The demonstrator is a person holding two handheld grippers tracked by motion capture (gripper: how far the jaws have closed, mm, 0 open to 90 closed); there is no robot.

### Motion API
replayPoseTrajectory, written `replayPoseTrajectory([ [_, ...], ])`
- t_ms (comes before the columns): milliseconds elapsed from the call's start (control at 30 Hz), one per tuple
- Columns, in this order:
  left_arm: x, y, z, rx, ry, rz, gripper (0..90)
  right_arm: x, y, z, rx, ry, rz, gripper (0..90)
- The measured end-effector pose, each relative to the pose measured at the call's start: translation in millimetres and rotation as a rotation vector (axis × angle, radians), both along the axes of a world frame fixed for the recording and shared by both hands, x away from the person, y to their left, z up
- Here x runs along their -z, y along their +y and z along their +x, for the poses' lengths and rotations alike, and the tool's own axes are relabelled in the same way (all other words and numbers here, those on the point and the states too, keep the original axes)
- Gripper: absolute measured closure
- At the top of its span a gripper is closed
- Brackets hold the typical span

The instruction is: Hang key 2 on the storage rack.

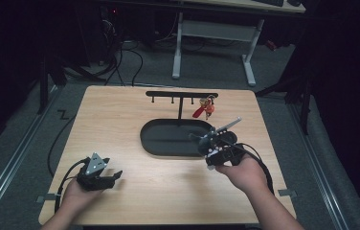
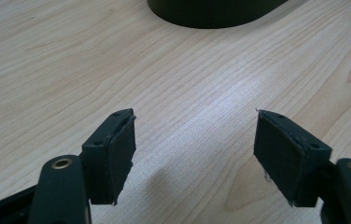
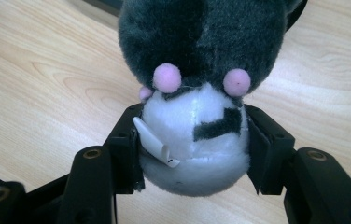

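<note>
So the plush toy [image 3: 197, 93] is clamped in my right gripper [image 3: 194, 144] right now, dark grey fuzzy top with little pink pompoms and a white belly with a tag sticking out. The pads squeeze the white part from both sides, which I reckon is the best spot since it's round and squishy and won't slip. From the high view the right gripper [image 1: 212, 143] sits just over the near right rim of the black oval tray [image 1: 156, 143], held a bit above the wood.

My left gripper [image 2: 194, 149] is doing nothing: jaws spread wide, nothing between them, just bare wooden table [image 2: 71, 70]. It's parked near the front left corner, well apart from the action, probably just to stay out of the way.

Behind the tray there's a black hook rack [image 1: 182, 94] with a red keychain thing [image 1: 203, 109] hanging off it. My guess is the plush ends up on one of those hooks or in the tray.
</note>
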State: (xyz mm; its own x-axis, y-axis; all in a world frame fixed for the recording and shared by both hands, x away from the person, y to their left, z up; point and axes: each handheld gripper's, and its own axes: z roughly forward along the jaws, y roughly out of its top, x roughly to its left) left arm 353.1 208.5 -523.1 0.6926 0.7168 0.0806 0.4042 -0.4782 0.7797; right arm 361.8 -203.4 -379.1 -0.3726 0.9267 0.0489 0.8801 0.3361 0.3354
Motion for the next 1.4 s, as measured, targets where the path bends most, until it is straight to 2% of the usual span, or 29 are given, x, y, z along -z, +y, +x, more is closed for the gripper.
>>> replayPoseTrajectory([
  [433,-0.2,0.1,-0.3,0.002,-0.004,-0.004,29.8,-19.9,6.0,18.5,0.001,0.000,0.003,46.3],
  [733,-0.9,0.9,-0.3,0.000,-0.005,-0.008,29.8,-32.4,10.7,31.9,0.004,-0.017,0.018,46.3],
  [833,-1.2,1.4,-0.2,-0.001,-0.007,-0.013,29.8,-36.2,11.8,35.5,-0.011,-0.023,0.014,46.2],
  [1033,-1.2,1.2,-0.5,0.001,-0.008,-0.012,29.8,-41.8,12.7,42.9,0.013,-0.029,0.024,46.2],
  [1133,-1.4,1.5,-0.4,0.000,-0.009,-0.016,29.8,-44.9,13.3,47.9,0.005,-0.036,0.012,46.1],
  [1400,-0.8,0.9,-0.2,0.004,-0.008,-0.015,29.8,-52.7,19.5,59.4,0.006,-0.050,0.017,46.2],
])
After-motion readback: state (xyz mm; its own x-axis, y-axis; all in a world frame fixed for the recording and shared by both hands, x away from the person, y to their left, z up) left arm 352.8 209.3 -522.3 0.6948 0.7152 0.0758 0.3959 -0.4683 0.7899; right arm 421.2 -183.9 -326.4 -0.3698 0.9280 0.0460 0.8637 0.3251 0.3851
